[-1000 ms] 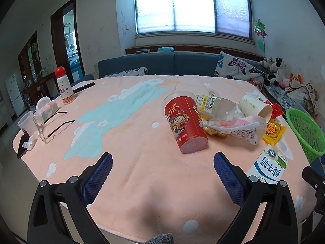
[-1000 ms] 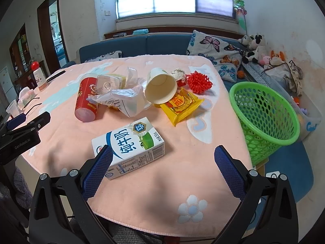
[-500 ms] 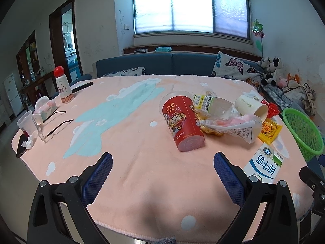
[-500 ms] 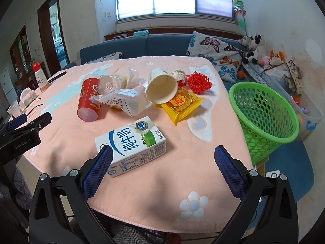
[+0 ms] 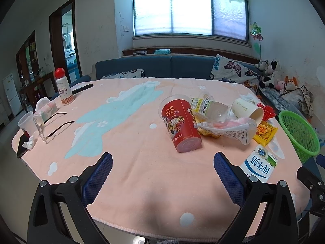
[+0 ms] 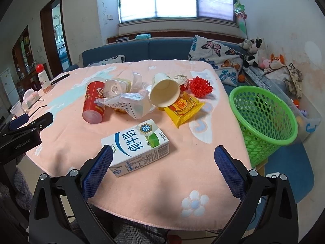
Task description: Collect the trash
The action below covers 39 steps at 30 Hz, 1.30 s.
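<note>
Trash lies in a heap on the pink tablecloth (image 5: 132,142): a red cup (image 5: 180,128) on its side, a clear plastic bottle (image 5: 211,109), a crumpled plastic bag (image 5: 227,129), a beige paper cup (image 6: 164,92), a yellow snack packet (image 6: 182,107), a red mesh ball (image 6: 200,86) and a milk carton (image 6: 136,144). A green basket (image 6: 264,118) stands beside the table's right edge. My left gripper (image 5: 162,166) is open and empty, short of the red cup. My right gripper (image 6: 162,160) is open and empty, just short of the milk carton.
At the table's far left are a white bottle with a red cap (image 5: 64,89), a tissue pack (image 5: 45,109), glasses (image 5: 54,130), a plastic cup (image 5: 27,123) and a phone (image 5: 21,148). A blue sofa (image 5: 162,67) with cushions and soft toys lies behind.
Both grippers have drawn back and risen slightly, so the table and trash look a little further off. Nothing on the table has moved. Both stay open.
</note>
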{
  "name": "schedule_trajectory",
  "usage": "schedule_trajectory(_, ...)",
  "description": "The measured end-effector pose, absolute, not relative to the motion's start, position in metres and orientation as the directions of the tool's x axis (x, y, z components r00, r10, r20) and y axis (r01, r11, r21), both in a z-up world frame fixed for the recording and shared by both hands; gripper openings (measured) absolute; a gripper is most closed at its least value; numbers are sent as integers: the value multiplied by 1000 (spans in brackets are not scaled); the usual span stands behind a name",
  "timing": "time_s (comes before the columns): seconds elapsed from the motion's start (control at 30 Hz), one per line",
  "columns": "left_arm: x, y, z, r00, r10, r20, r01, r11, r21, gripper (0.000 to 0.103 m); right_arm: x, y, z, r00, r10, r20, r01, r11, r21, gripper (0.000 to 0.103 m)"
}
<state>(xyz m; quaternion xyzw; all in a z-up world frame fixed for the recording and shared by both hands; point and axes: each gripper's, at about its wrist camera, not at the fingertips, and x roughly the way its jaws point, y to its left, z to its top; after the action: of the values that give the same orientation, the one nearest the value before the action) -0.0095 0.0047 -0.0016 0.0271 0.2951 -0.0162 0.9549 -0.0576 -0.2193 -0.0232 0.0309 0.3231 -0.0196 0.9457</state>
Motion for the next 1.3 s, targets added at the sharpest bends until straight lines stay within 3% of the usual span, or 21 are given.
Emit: schedule_trajectory(1.3, -34, -2, 11, 842, -42, -538, 80, 996, 46, 97, -82, -222, -7, 824, -32, -566, 73, 996, 50, 99)
